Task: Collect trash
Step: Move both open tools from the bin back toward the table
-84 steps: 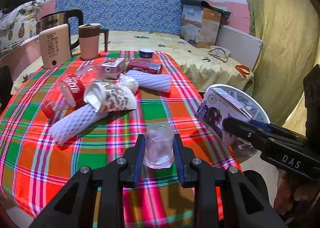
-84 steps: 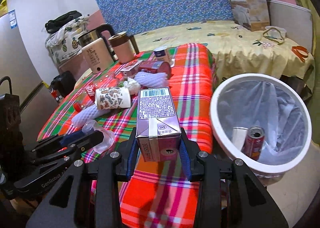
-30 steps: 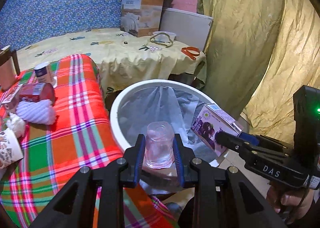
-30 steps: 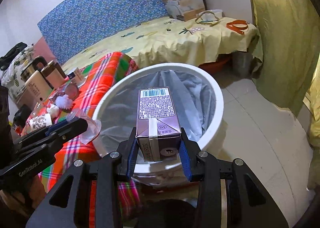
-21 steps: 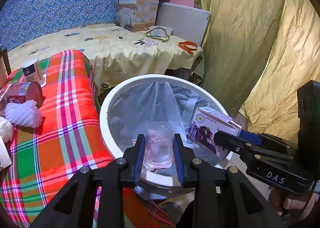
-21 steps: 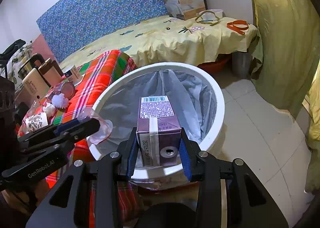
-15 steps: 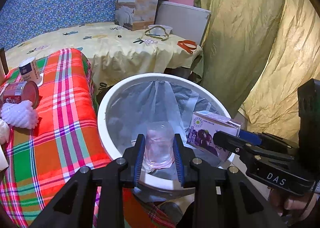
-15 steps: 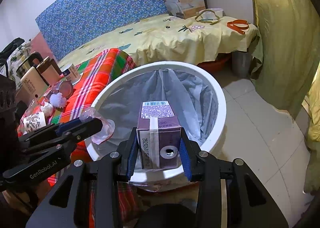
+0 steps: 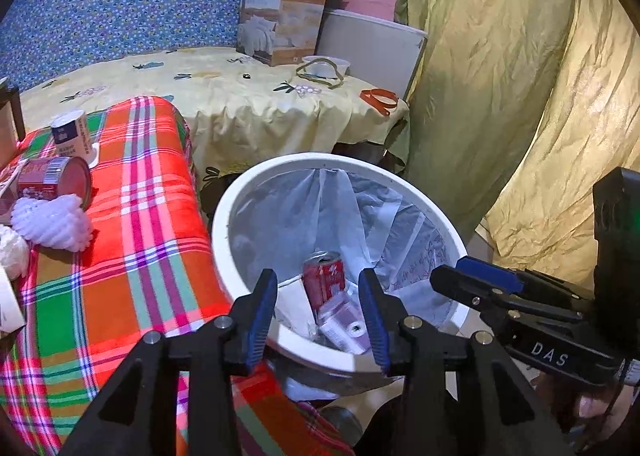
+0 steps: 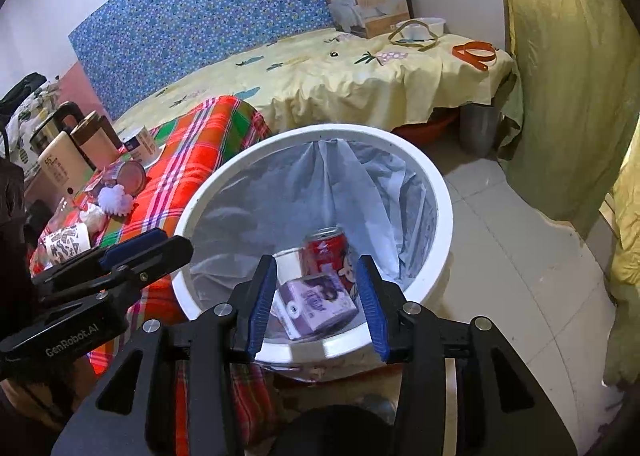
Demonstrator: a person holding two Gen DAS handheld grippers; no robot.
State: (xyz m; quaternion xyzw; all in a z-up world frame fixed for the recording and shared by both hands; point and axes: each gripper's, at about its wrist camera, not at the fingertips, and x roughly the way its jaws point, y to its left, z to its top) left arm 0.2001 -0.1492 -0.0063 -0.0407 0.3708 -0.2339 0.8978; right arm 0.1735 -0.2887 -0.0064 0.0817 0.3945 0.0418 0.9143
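My left gripper [image 9: 318, 306] stands wide, nothing between its fingers; my right gripper [image 10: 316, 302] likewise, wide and empty. Both hang over the near rim of the bin [image 10: 442, 192]. Inside lie the carton [image 10: 316, 304], on its side, a red can [image 10: 330, 246] upright and a white cup [image 10: 290, 260] beside it. More trash sits left on the plaid table [image 9: 132, 256]: a tin [image 9: 52, 178] and foam net [image 9: 52, 222]. I judge the drop done; to finish well, I would lift both clear of the rim before swinging left.
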